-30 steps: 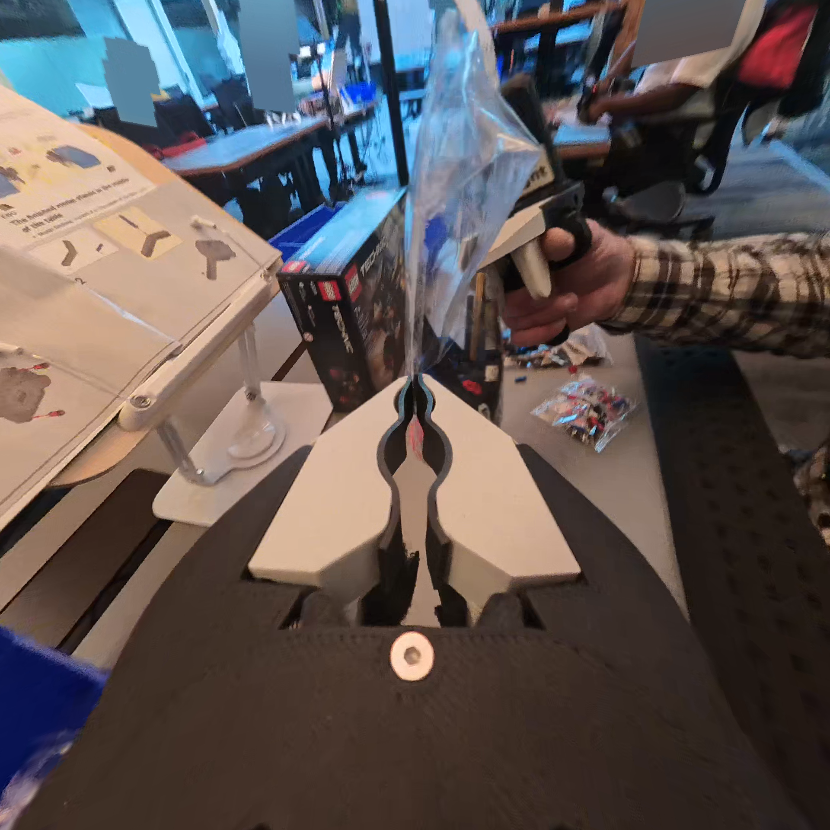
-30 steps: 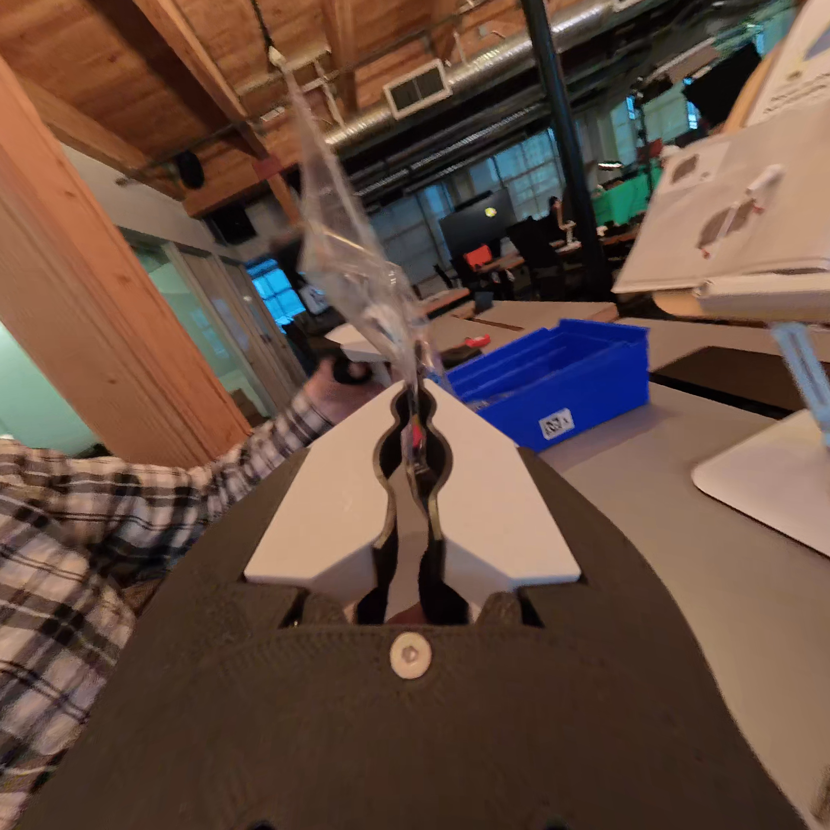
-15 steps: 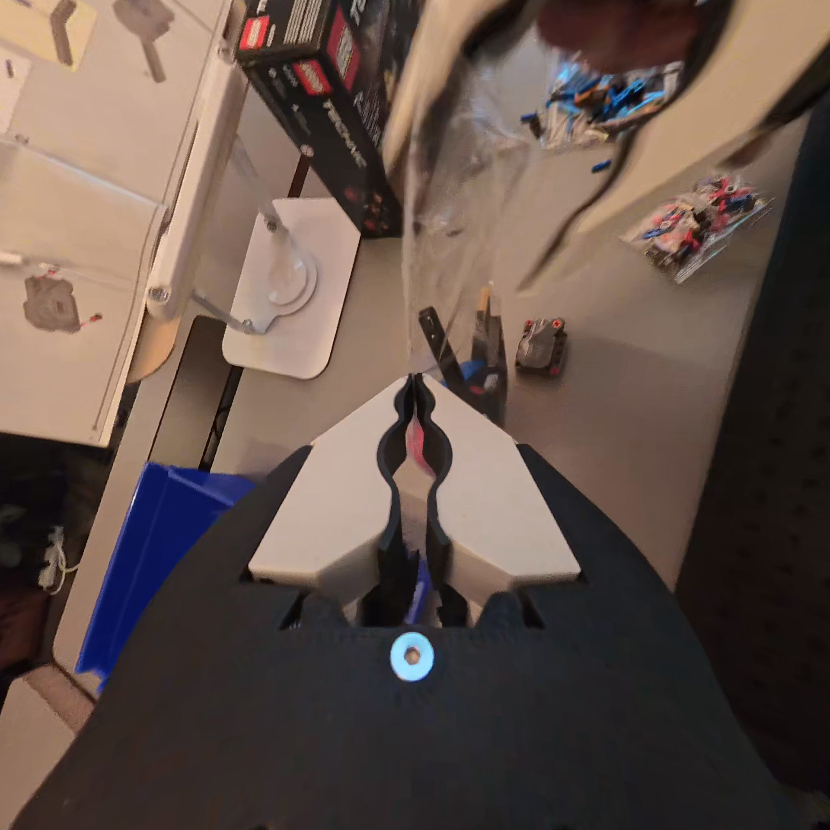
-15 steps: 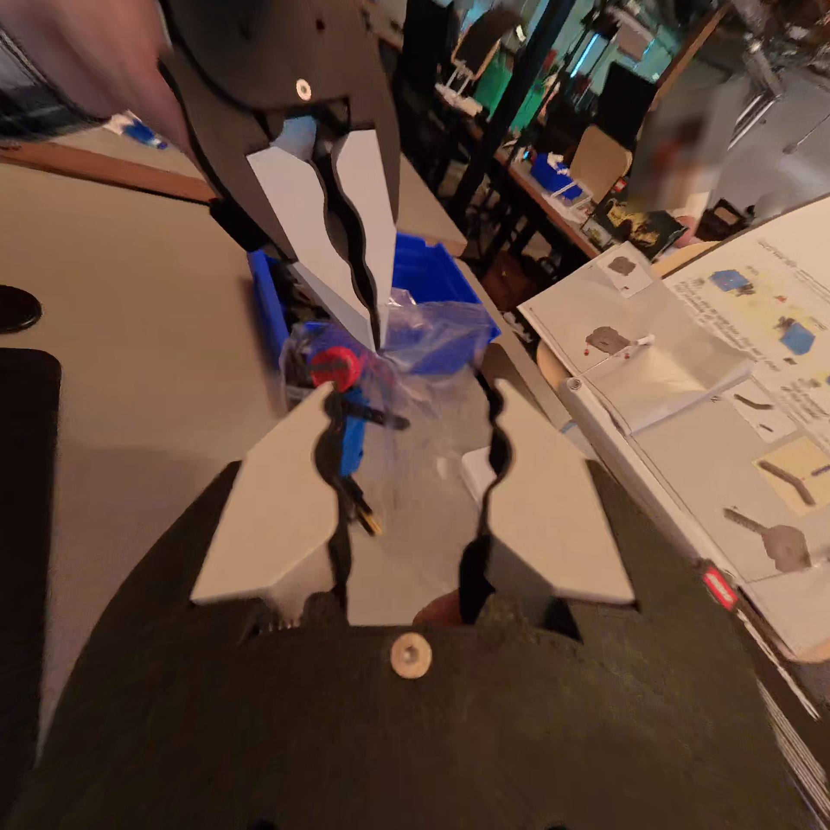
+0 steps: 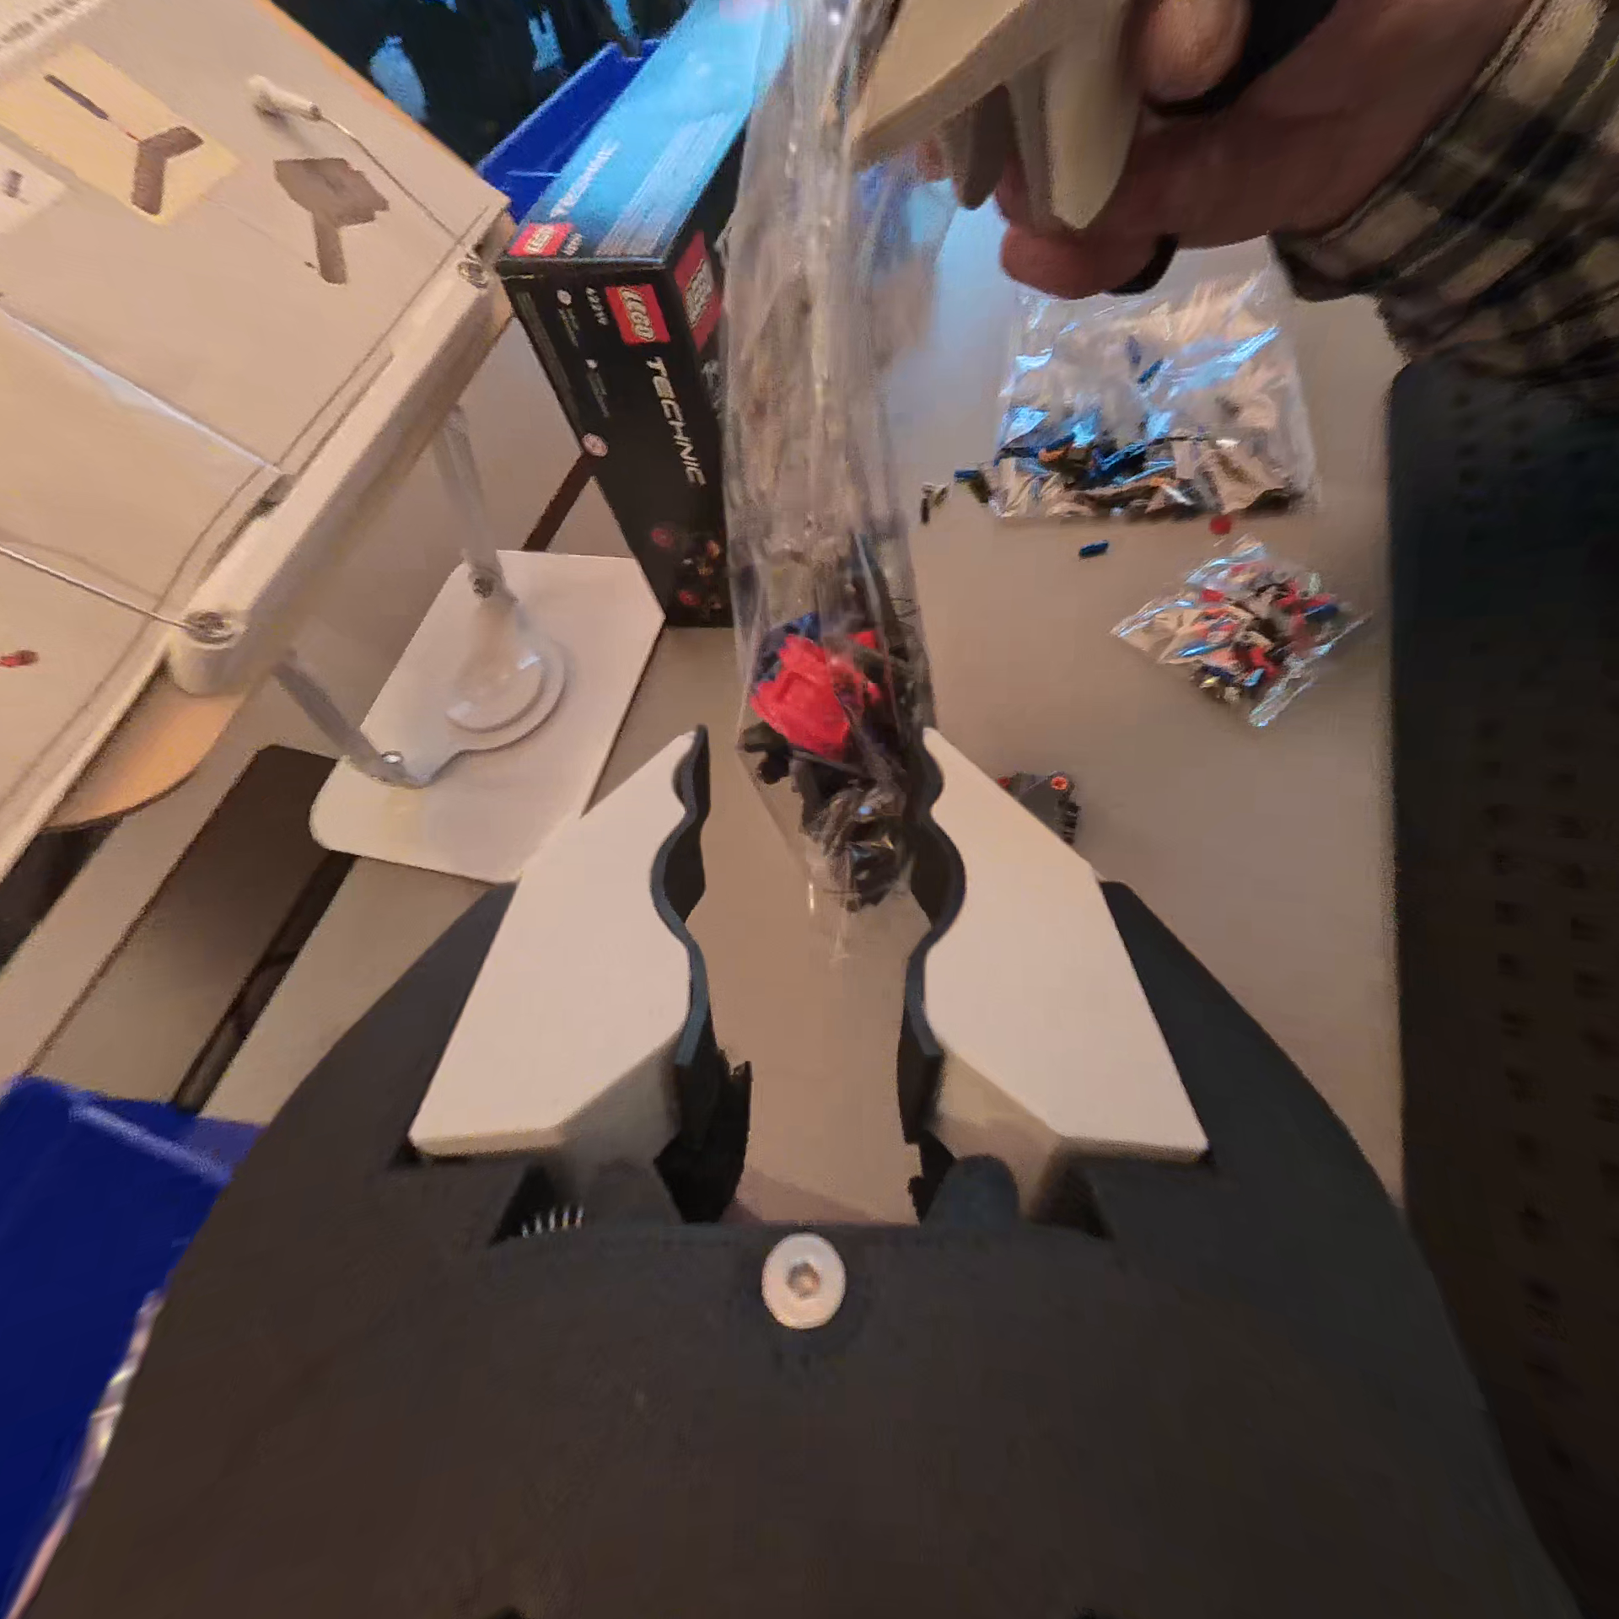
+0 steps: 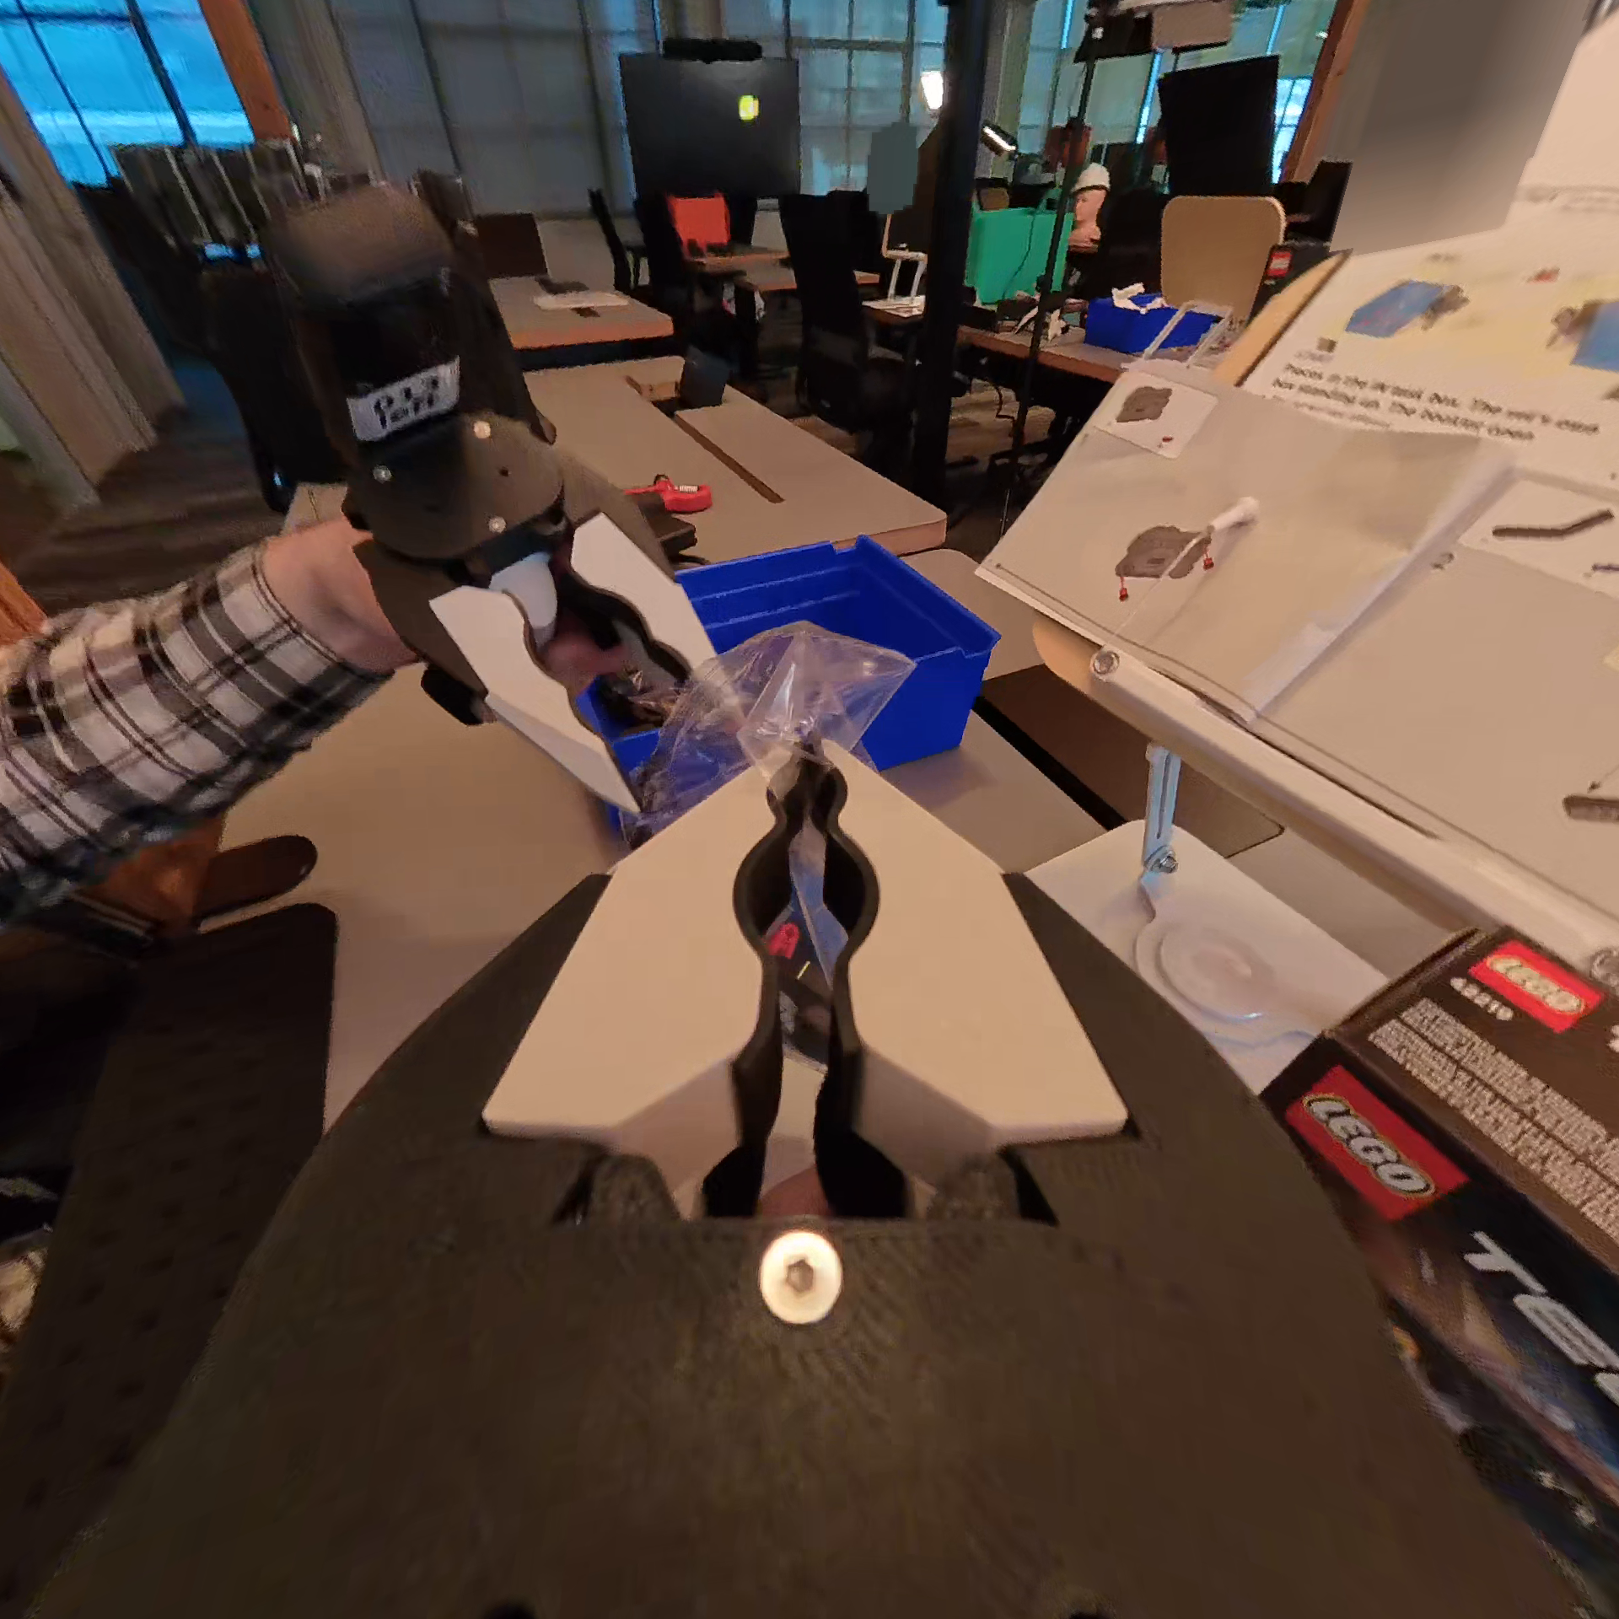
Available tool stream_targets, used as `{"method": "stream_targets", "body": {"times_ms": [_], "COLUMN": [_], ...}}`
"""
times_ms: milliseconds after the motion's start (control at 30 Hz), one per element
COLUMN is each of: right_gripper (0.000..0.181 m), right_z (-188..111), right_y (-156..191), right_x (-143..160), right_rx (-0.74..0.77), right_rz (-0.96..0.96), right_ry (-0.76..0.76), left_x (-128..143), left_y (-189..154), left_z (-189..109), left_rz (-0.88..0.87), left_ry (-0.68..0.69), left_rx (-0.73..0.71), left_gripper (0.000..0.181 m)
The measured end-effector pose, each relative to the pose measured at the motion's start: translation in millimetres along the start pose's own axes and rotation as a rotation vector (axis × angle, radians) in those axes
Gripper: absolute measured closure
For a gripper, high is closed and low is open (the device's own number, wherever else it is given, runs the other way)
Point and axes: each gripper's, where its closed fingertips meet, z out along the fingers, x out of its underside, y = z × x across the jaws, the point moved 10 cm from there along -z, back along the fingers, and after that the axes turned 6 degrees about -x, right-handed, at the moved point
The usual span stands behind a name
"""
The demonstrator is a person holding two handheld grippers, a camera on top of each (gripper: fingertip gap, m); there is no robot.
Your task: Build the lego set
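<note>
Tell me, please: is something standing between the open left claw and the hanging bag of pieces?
Nothing visible does. The bag, held from above by the shut right claw, hangs with its lower end already between the left claw's open fingers, close to the right finger. Only bare table lies behind it.

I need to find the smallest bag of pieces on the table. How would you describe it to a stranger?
Start at the black set box standing on the grey table. Two clear bags lie to its right; take the nearer, smaller bag, mostly red and black pieces, not the bigger bag with blue ones.
</note>
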Motion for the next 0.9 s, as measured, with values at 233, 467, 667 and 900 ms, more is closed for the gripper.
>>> {"method": "stream_targets", "body": {"times_ms": [233,467,667,900], "right_gripper": [0.181,0.133,0.134,0.139], "right_z": [-3.2,-13.0,-5.8,43.8], "right_y": [-15.3,-21.8,22.7,23.6], "right_x": [25.1,54.5,3.4,24.2], "right_rx": [-0.041,0.207,0.230,0.066], "right_rz": [0.151,-0.043,-0.349,-0.326], "right_ry": [-0.036,0.345,0.371,0.530], "left_x": [7.4,11.7,3.0,-1.4], "left_y": [-6.9,-1.1,-7.9,-25.7], "left_z": [20.2,33.8,45.0,60.6], "left_rz": [0.113,0.164,0.255,0.244], "left_ry": [0.065,0.235,0.324,0.329], "left_rx": [-0.051,-0.107,-0.211,-0.301], "left_gripper": [0.181,0.181,0.181,0.181]}}
